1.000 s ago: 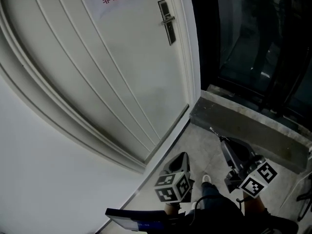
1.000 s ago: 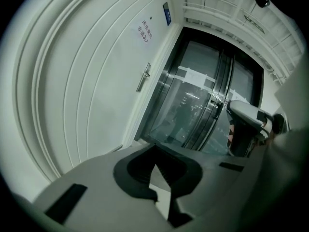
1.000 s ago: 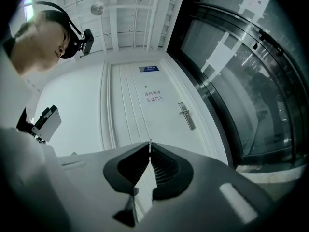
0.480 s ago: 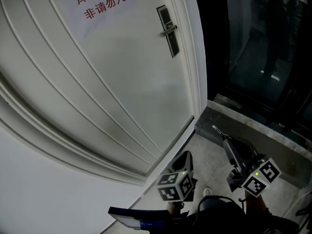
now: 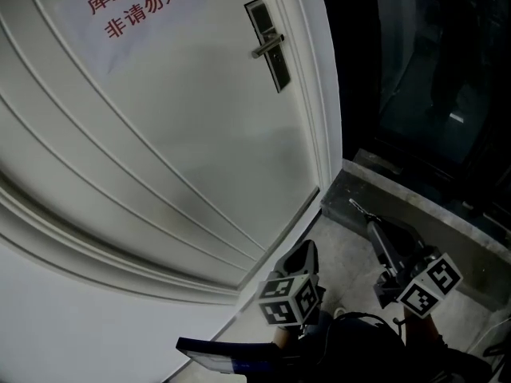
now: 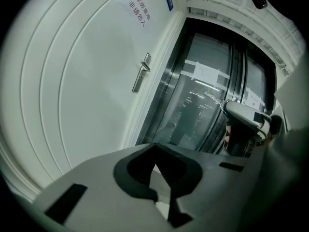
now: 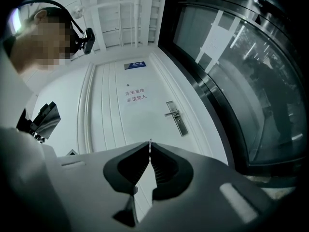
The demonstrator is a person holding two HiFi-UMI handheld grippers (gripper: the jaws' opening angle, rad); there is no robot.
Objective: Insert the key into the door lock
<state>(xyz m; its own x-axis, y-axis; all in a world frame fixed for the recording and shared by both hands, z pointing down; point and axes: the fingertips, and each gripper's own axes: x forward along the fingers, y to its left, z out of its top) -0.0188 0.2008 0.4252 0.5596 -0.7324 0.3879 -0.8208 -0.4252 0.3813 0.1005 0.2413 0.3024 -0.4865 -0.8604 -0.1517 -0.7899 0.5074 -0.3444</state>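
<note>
One thin metal key (image 7: pixel 150 144) is pinched between the closed jaws of the right gripper (image 7: pixel 150 152), near and low. It is well apart from the single dark door lock with a silver lever handle (image 5: pixel 270 48), far up on the one white panelled door (image 5: pixel 184 126). The left gripper (image 6: pixel 155 151), just left of the right one, has its two jaws pressed together on nothing.
</note>
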